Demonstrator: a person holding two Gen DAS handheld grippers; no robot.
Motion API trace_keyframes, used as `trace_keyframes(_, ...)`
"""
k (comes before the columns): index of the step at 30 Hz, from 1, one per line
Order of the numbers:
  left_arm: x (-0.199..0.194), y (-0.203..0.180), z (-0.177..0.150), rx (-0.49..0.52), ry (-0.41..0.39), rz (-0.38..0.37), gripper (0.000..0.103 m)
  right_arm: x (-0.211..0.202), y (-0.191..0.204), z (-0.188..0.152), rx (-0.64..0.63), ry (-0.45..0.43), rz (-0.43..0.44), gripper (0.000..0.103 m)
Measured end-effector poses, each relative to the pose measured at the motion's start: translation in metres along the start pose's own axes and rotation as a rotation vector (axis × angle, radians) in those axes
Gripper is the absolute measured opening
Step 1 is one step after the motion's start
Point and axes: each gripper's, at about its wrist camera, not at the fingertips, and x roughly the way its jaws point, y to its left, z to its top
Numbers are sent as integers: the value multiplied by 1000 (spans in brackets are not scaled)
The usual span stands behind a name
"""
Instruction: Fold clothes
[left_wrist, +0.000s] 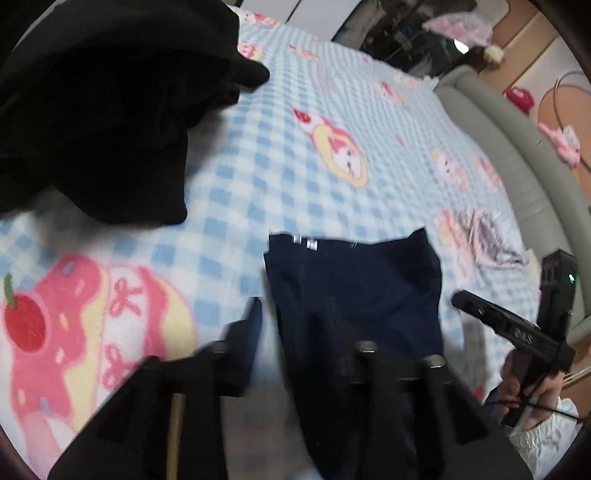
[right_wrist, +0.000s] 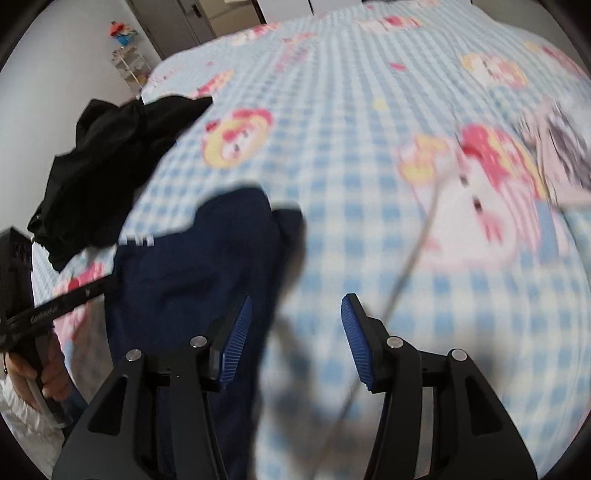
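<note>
Navy knit garment (left_wrist: 354, 288) crumpled on checked fleece bedspread (left_wrist: 280, 155).

Garment (left_wrist: 354, 295) is laid on the bed (left_wrist: 288, 147), directly before the left tongs (left_wrist: 295, 332). A 2nd clothes heap (left_wrist: 103, 122) is found behind it, to the left. A crumpled cloth (left_wrist: 487, 240) is seen to the right, nr the bed edge. Right tongs (right_wrist: 295, 332) are held beside the garment's right side.
</note>
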Motion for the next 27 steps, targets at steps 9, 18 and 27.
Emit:
trace_keyframes(9, 4, -7, 18, 63, -39, 18, 8, 64, 8, 34, -38, 78, -1, 12)
trace_keyframes(18, 26, 10, 33, -97, 20, -145, 58, 64, -30, 31, 158, 60, 104, 55)
trace_keyframes(27, 39, -29, 54, 52, 12, -110, 6, 43, -18, 34, 16, -39, 110, 11)
